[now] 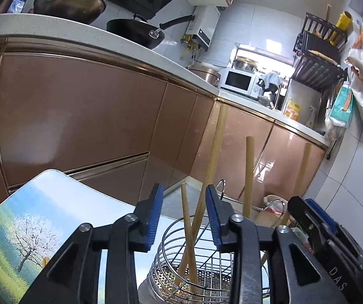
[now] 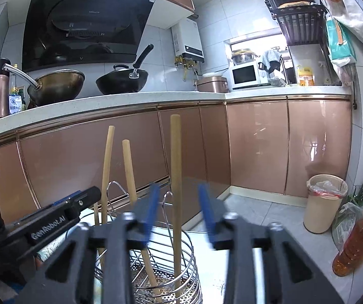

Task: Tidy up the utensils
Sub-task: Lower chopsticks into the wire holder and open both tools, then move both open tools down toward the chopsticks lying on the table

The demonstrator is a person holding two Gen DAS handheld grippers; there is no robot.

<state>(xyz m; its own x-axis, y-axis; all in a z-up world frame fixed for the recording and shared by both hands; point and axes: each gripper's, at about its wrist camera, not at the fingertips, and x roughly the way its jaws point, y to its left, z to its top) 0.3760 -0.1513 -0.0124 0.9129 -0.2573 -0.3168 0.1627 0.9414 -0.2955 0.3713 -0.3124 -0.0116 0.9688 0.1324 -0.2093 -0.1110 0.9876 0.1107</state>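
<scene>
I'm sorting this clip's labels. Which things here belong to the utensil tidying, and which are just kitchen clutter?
Part of the job:
- wire utensil holder
- wooden utensil handles standing in it
- left gripper, right gripper, both open

Just lying about:
- woks
- microwave
- bin
- oil bottle

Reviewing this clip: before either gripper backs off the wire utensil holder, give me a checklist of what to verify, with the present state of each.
1. Left gripper free of the wooden sticks: ok, pads stand apart from them.
2. Right gripper free of the tall stick: ok, gaps both sides.
3. Sticks inside the wire holder: ok.
4. Holder upright: ok.
5. The two grippers apart from each other: ok.
6. More utensils left outside: cannot tell.
</scene>
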